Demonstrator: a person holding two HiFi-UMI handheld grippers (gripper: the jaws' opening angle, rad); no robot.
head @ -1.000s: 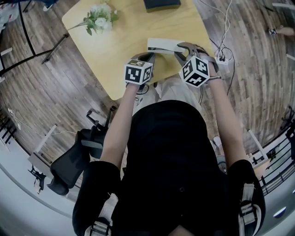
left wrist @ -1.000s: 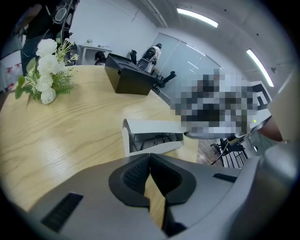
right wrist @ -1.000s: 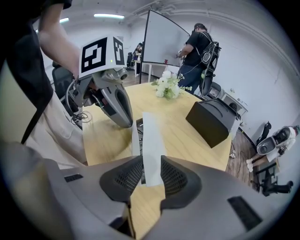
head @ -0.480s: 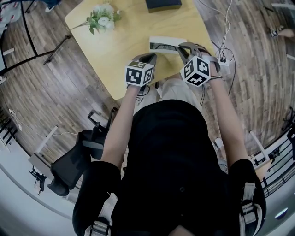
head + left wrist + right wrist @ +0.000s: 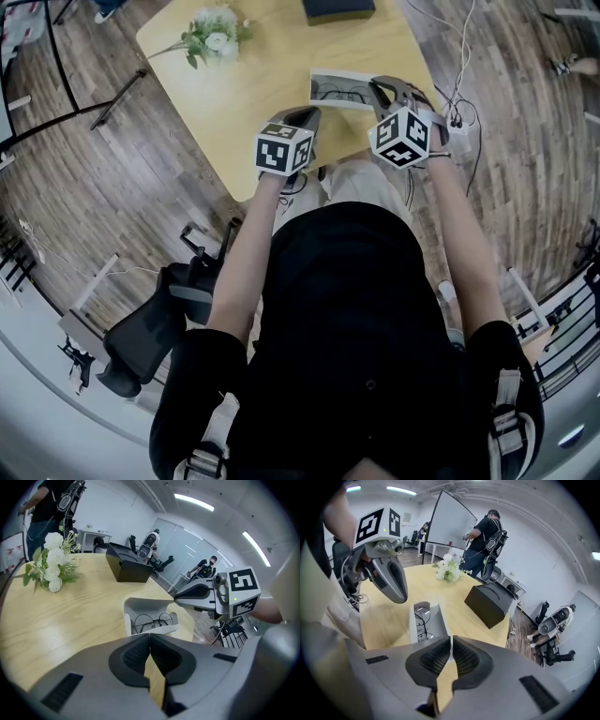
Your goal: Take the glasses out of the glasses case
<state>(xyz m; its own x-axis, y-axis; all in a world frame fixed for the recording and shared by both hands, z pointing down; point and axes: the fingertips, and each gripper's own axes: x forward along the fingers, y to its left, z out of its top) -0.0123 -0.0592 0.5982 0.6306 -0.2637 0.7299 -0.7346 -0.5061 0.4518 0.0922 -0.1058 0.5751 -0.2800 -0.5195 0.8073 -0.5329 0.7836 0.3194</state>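
Wood-plank flooring (image 5: 94, 187) surrounds a pale wooden table (image 5: 253, 84) in an office-like room. Near the table's right near corner lies the glasses case (image 5: 328, 77), open, with the round wire-framed glasses (image 5: 152, 619) resting in its tray. Its lid (image 5: 145, 604) stands up along the far side.

The right gripper (image 5: 380, 86) is at the case's right end. Its jaws have just been closing and are now almost together, nipping the end edge of the lid, which runs into the slit between them. That arm reaches forward from the person's body, forearm bare, with the gripper tilted steeply down toward the table.

The left gripper (image 5: 150, 637) hangs over the table's near edge, just short of the case's left end and apart from it. It also slopes down and away, its jaws pressed tip to tip with nothing between them.

Farther off, a bunch of white flowers (image 5: 211, 37) lies at the far left, and a black box (image 5: 337, 9) sits at the far edge.
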